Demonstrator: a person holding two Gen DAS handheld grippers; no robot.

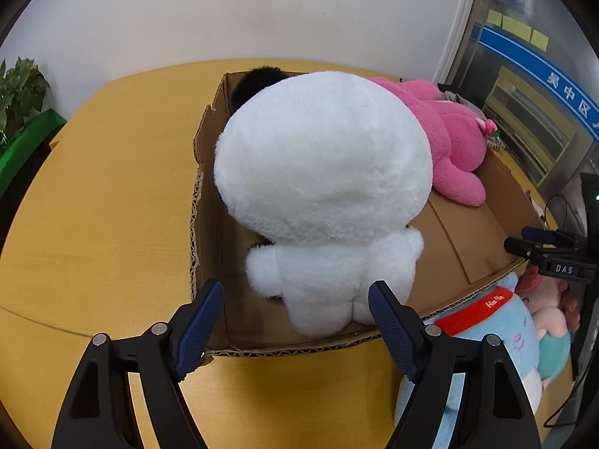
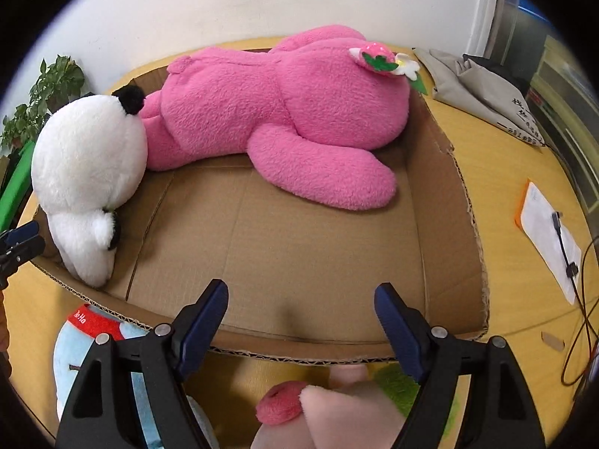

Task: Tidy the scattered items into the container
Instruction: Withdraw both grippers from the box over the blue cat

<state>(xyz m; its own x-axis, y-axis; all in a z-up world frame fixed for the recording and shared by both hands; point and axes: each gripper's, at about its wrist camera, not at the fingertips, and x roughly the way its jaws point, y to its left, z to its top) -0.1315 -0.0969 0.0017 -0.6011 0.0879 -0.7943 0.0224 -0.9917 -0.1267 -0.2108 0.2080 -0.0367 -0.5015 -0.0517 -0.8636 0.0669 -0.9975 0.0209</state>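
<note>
My left gripper (image 1: 295, 310) stands wide open and holds nothing; its 2 blue pads flank the lower body of the white panda plush (image 1: 322, 187) without pressing it. That panda sits upright against the near left wall of the cardboard box (image 1: 209, 194), its round white head toward me, a black ear poking up behind it.

My right gripper (image 2: 301, 312) is also spread wide and empty, hanging over the box's near rim (image 2: 299, 351) above bare cardboard floor. Just beneath it, outside the box, lies a pale pink plush (image 2: 337, 411) with a darker pink round patch, touching something fuzzy and green (image 2: 397, 385) that I cannot identify.

Farther in, the pink plush toy (image 2: 269, 119) lies stretched along the far wall of the box, a strawberry and white flower trim on its head. The panda (image 2: 86, 172) leans at the left end, its head touching the pink toy.

A light blue plush with a red band (image 1: 483, 340) lies on the yellow table (image 1: 93, 187) just outside the near wall, between my 2 grippers. On the table to the right of the box lie a grey cloth bag (image 2: 483, 89), a white paper (image 2: 546, 232) and a black cable (image 2: 569, 258). A green potted plant (image 1: 18, 89) stands at the far left by the white wall.
</note>
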